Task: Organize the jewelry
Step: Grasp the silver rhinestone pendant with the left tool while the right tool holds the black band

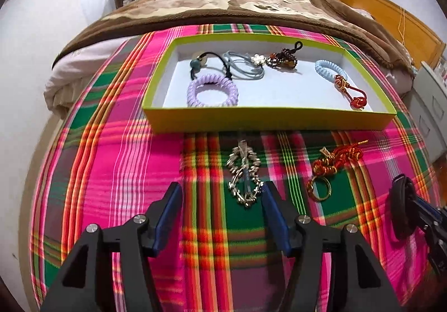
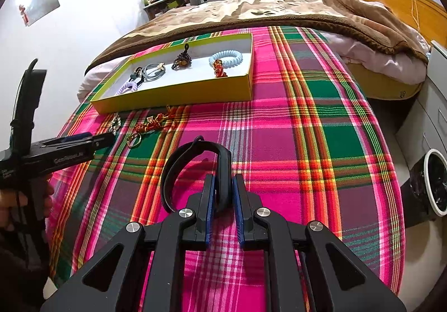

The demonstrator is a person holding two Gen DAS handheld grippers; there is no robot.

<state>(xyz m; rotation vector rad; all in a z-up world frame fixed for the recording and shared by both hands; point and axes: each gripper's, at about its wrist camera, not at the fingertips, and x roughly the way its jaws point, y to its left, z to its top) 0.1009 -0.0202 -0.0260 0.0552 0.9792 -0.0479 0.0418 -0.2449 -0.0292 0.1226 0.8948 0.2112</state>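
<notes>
My left gripper (image 1: 220,197) hangs open over the plaid cloth (image 1: 111,172), with nothing between its blue pads. A silver chain bracelet (image 1: 244,172) lies just ahead, close to the right finger (image 1: 269,200). To its right lies a red and gold knotted charm (image 1: 332,163) with a ring. My right gripper (image 2: 223,194) is shut on a black looped band (image 2: 225,163), held just above the cloth. The yellow-green box (image 1: 268,119) holds a purple coil tie (image 1: 212,89), a pale blue coil (image 1: 329,67), a red knot (image 1: 354,94), a beaded charm (image 1: 282,59) and grey ties (image 1: 243,66).
A brown blanket (image 1: 223,7) covers the bed behind the box. White drawers (image 1: 430,105) stand to the right, and a bin (image 2: 437,183) sits on the floor. A hand (image 2: 16,200) holds the left gripper (image 2: 106,140) at the right wrist view's left edge.
</notes>
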